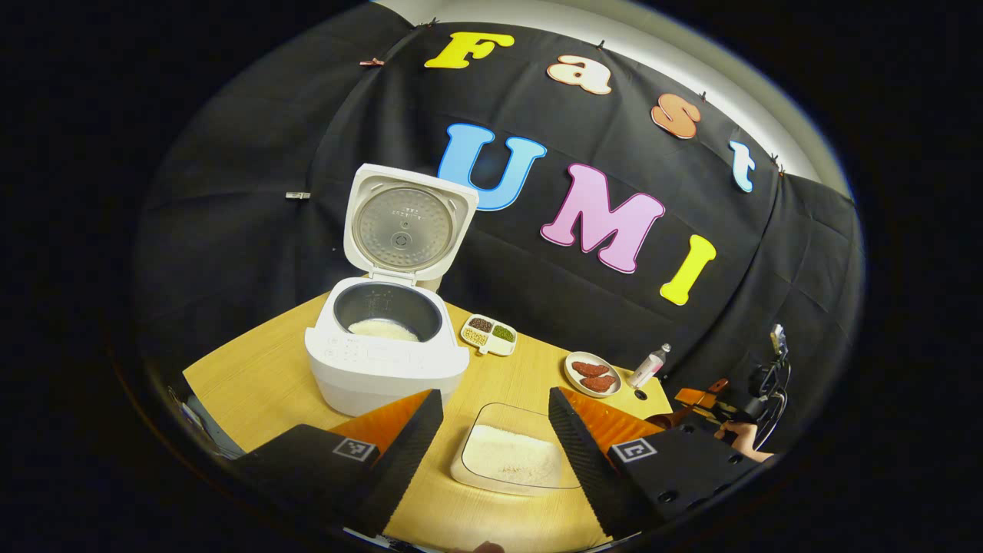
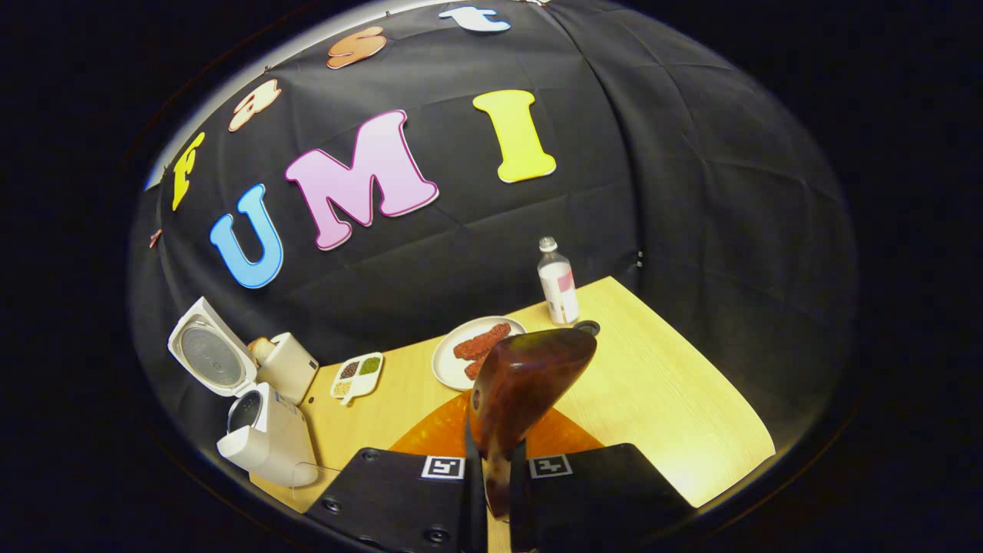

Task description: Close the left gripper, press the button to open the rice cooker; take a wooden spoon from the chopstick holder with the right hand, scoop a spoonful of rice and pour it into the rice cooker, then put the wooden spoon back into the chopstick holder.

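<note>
In the left gripper view, the rice cooker (image 1: 386, 349) stands on the counter (image 1: 261, 376) just beyond the left finger, lid (image 1: 407, 223) raised upright, white rice in its pot. The left gripper (image 1: 495, 430) has its fingers spread wide, holding nothing; a clear dish of rice (image 1: 511, 457) lies on the counter between them. Beyond the right finger sit a divided tray of grains (image 1: 489, 335), a plate of reddish pieces (image 1: 592, 374) and a small bottle (image 1: 649, 366).

In the right gripper view, the right gripper (image 2: 495, 480) has its fingers closed on the wooden spoon (image 2: 522, 384), bowl rising ahead of the fingertips.
</note>
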A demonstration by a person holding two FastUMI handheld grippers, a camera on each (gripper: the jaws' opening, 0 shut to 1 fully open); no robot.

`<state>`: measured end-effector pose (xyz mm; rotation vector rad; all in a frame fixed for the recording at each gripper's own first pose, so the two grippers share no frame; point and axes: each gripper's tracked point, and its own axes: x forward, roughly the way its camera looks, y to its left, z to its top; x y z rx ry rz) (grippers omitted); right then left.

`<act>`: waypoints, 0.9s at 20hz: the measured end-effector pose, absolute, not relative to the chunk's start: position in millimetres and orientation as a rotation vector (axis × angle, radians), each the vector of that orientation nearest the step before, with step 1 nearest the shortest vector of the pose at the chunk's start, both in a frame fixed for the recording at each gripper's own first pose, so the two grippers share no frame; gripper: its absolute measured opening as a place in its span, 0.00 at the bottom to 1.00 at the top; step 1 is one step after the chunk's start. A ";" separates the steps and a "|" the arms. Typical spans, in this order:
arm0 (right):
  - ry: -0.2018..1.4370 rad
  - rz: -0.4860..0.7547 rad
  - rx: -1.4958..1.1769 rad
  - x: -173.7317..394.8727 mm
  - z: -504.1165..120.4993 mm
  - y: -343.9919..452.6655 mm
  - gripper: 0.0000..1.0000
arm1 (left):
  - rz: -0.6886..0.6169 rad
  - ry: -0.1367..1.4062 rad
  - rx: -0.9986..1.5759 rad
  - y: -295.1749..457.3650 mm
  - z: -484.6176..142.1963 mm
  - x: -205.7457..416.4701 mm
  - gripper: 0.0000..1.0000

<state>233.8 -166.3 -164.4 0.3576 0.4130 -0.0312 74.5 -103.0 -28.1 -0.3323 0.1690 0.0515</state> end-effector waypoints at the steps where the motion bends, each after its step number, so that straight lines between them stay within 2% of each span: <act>1: 0.429 -0.034 0.356 236.1 -171.3 -168.9 0.16 | 0.061 0.175 -0.327 -103.1 -29.3 73.1 0.96; 10: 0.517 -0.129 0.414 237.2 -236.3 -177.7 0.16 | 0.103 0.187 -0.279 -102.4 -30.2 57.8 0.96; 14: 0.545 -0.139 0.403 225.4 -243.5 -171.5 0.22 | 0.093 0.192 -0.272 -101.5 -30.6 53.3 0.96; 15: 0.534 -0.140 0.406 224.9 -239.0 -171.2 0.32 | 0.095 0.183 -0.262 -98.7 -28.4 52.8 0.96; 18: 0.501 -0.171 0.352 211.0 -225.8 -179.5 1.00 | 0.148 0.153 -0.181 -72.9 -18.0 55.8 0.96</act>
